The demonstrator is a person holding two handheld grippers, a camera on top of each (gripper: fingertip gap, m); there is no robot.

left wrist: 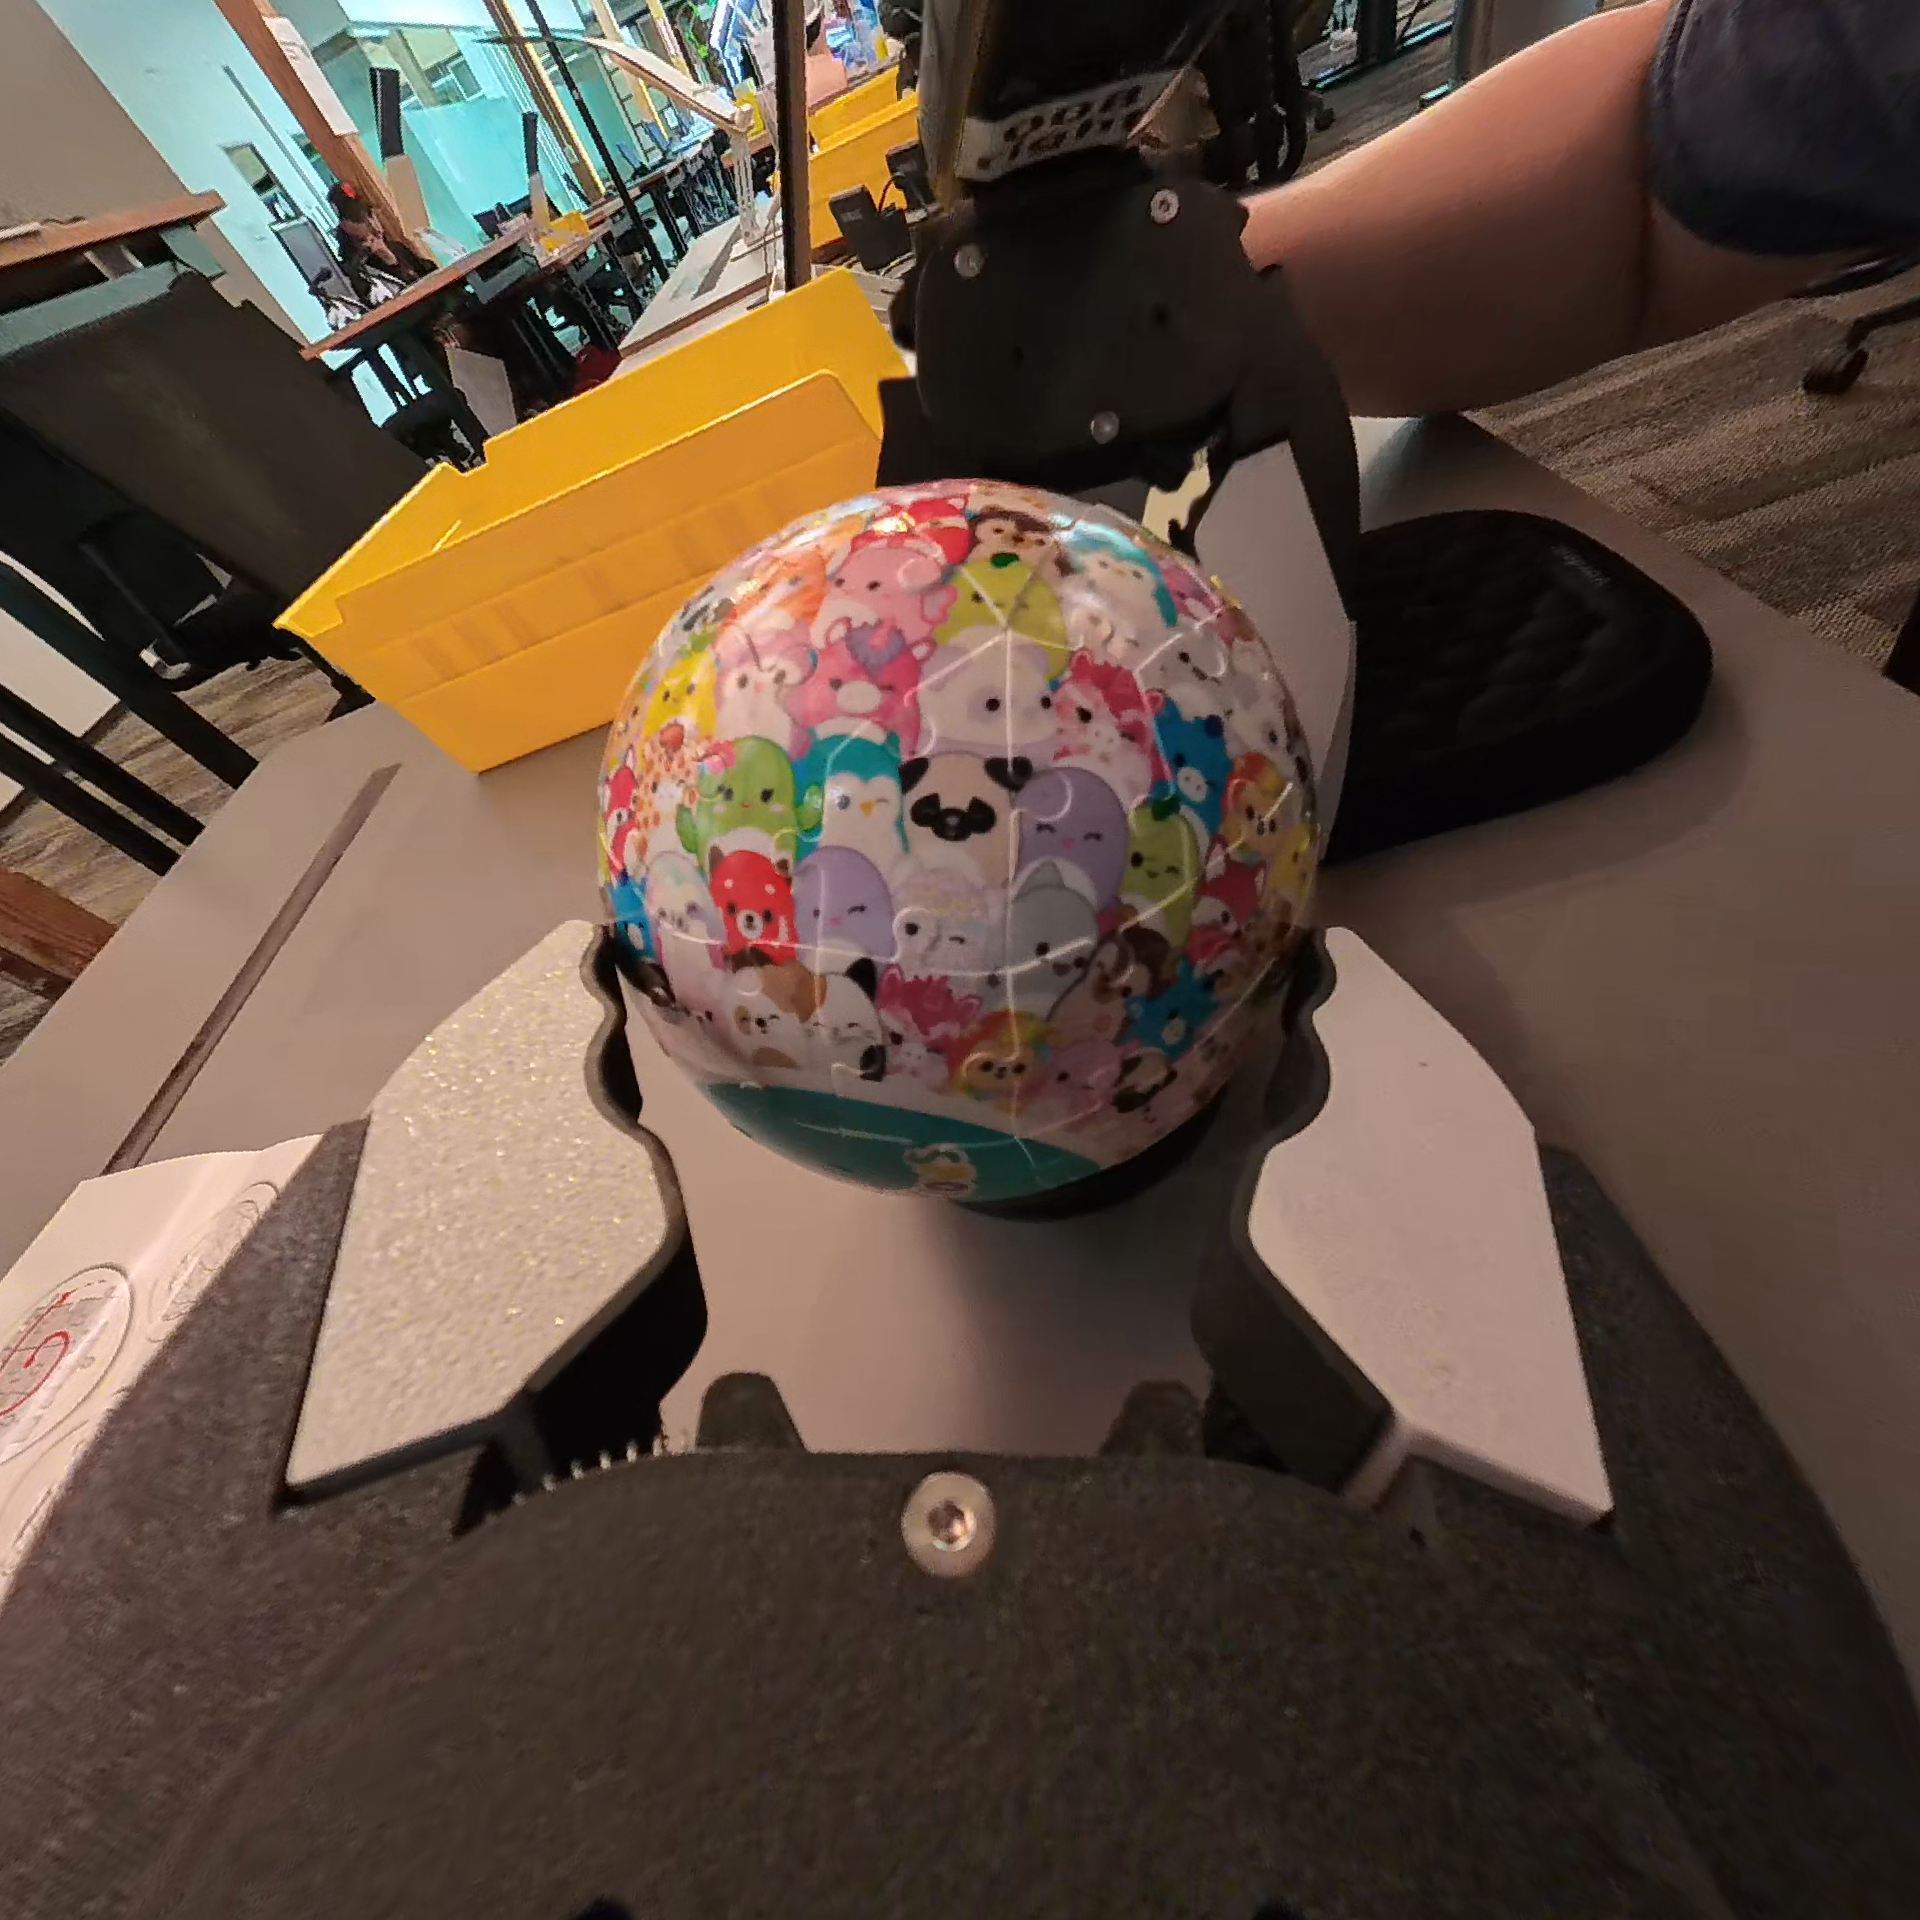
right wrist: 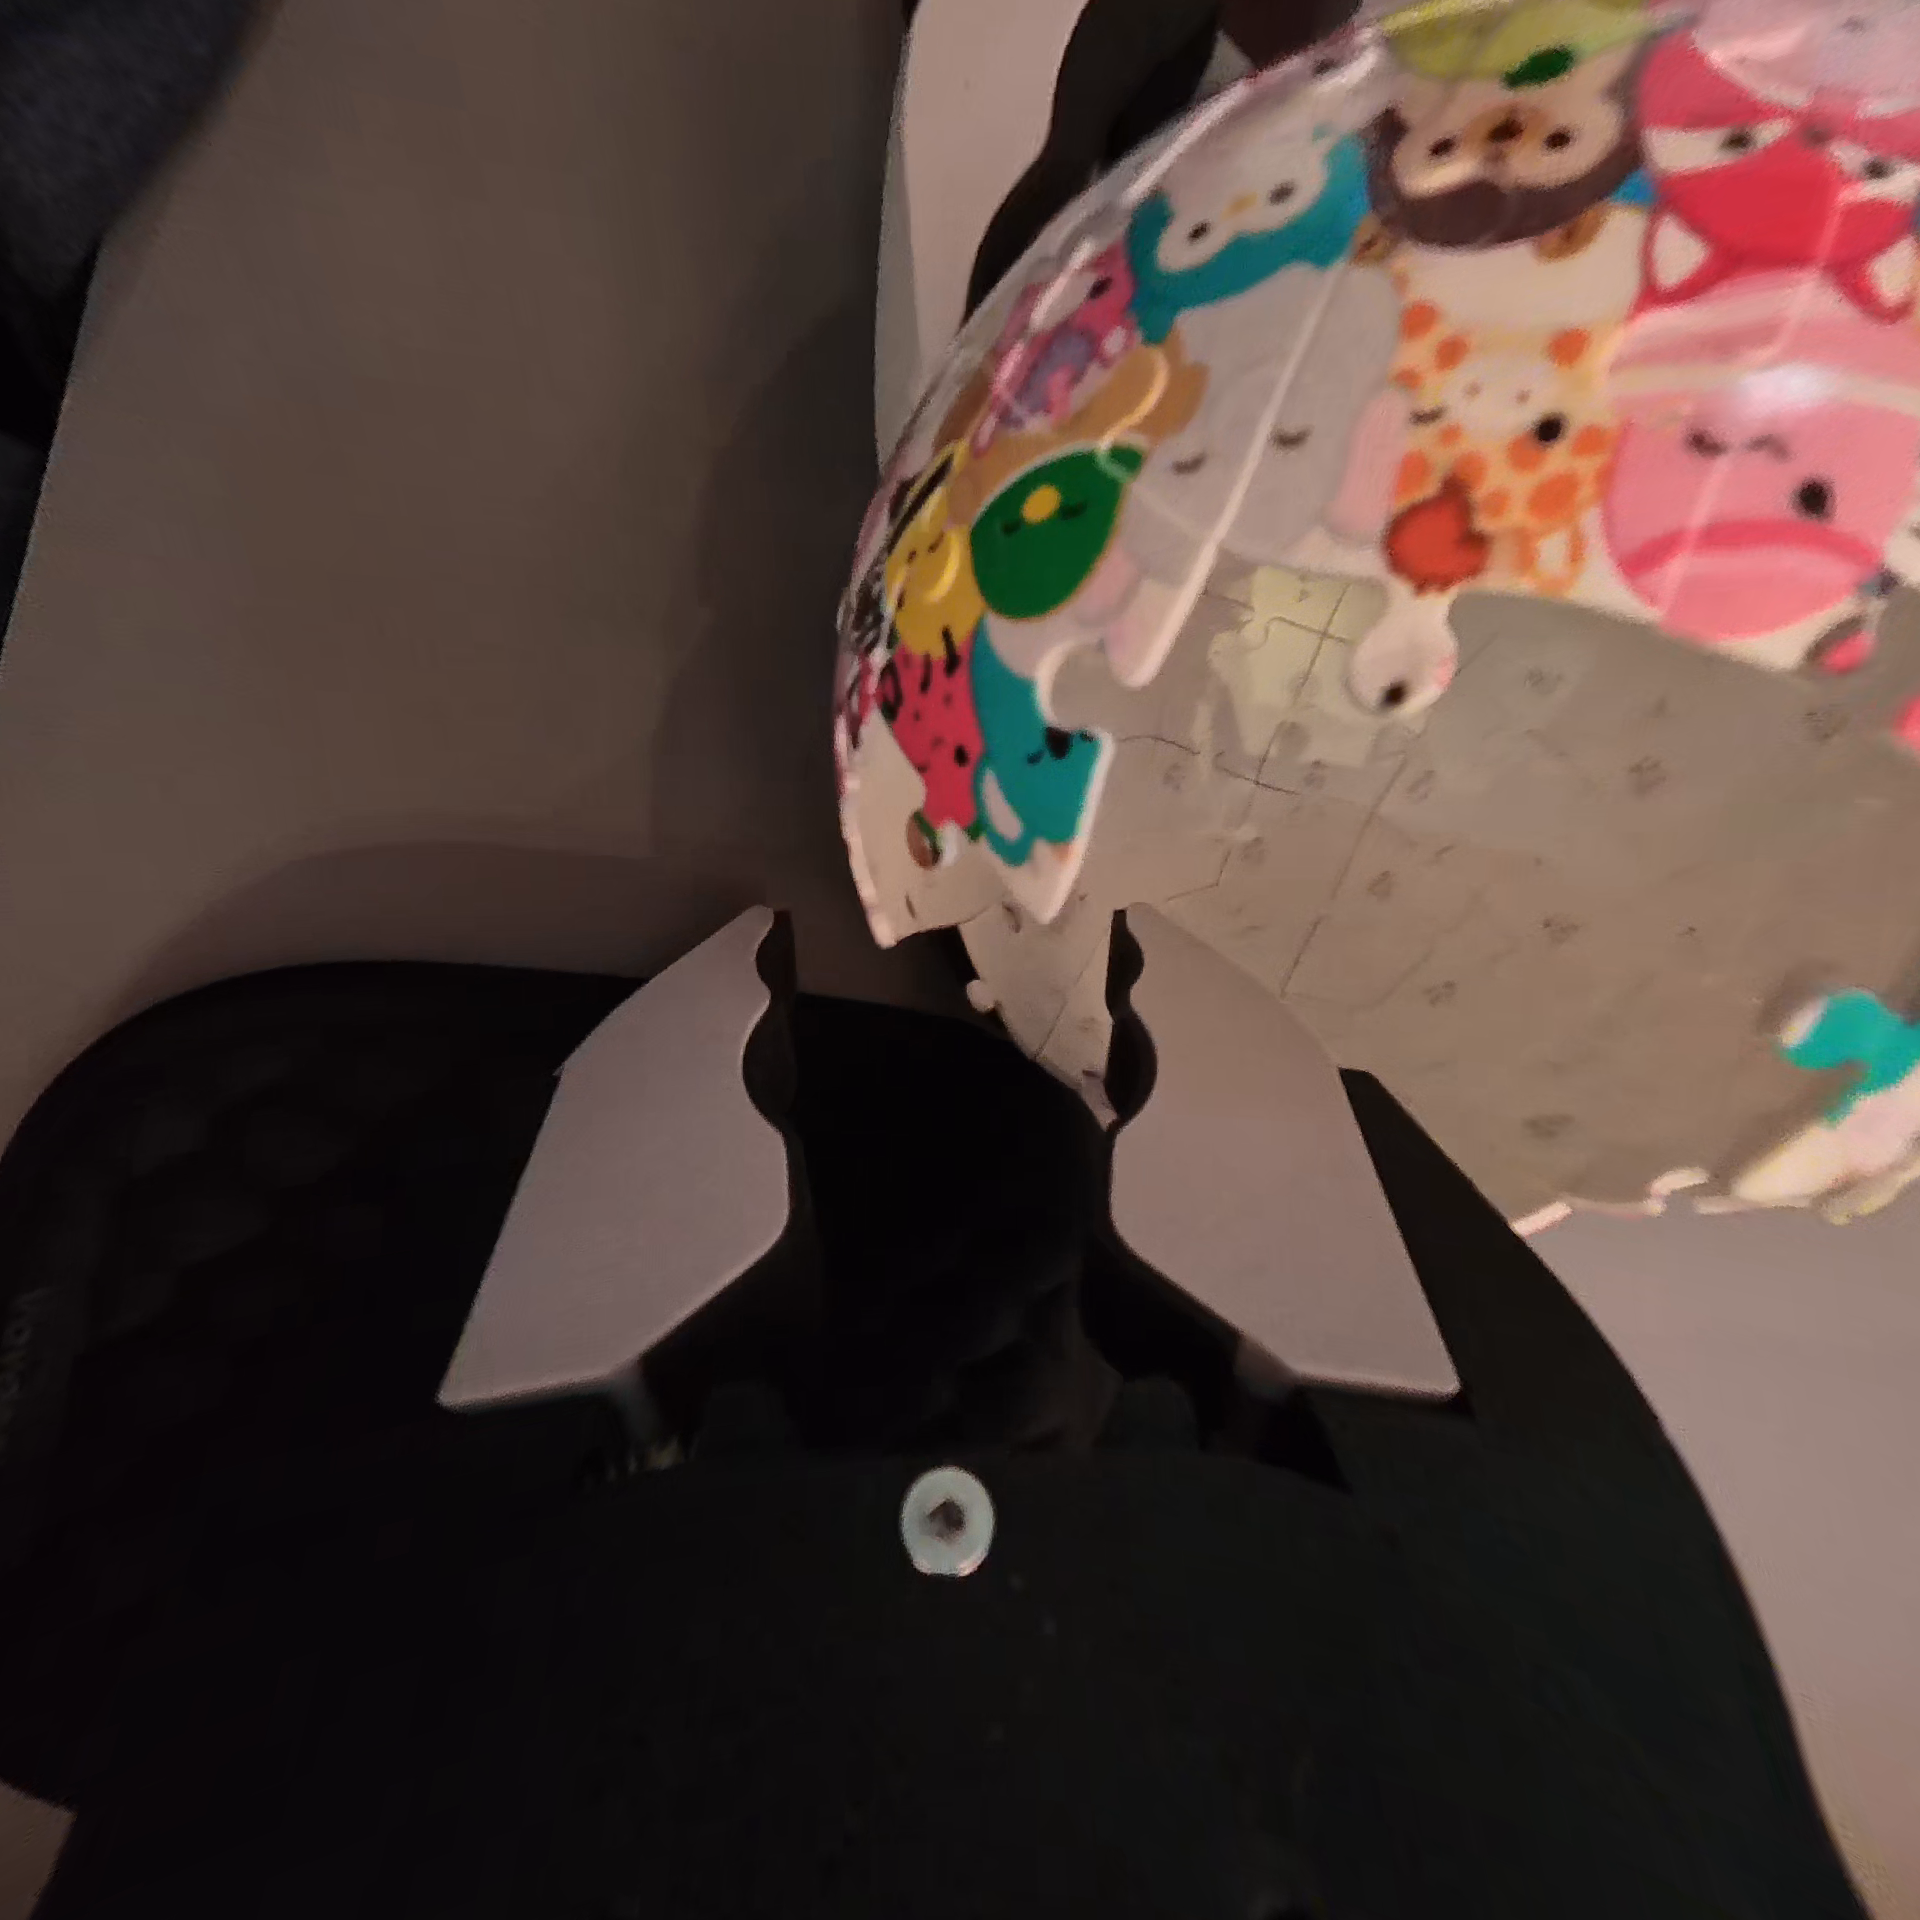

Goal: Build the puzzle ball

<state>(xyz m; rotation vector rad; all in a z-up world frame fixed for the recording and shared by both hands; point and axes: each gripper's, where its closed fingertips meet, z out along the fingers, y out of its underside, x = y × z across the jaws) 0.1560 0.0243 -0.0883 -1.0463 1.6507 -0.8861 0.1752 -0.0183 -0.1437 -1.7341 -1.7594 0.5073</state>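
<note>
The puzzle ball (left wrist: 956,821), covered in colourful cartoon animals, stands on a dark base (left wrist: 1049,1200) on the grey table (left wrist: 1683,1039). My left gripper (left wrist: 961,966) is shut on it, one fingertip on each side of its lower half. My right gripper (left wrist: 1236,540) reaches down behind the ball. In the right wrist view the ball (right wrist: 1403,416) has a wide hole that shows its grey inner side (right wrist: 1507,883). My right gripper (right wrist: 945,925) is open and empty there, its right fingertip (right wrist: 1143,956) at the lower edge of the hole.
A yellow bin (left wrist: 623,582) stands at the back left of the table. A black pad (left wrist: 1507,675) lies behind the ball on the right and also shows under my right gripper (right wrist: 260,1143). A white printed sheet (left wrist: 62,1351) lies at the near left. A person's arm (left wrist: 1507,208) holds the right gripper.
</note>
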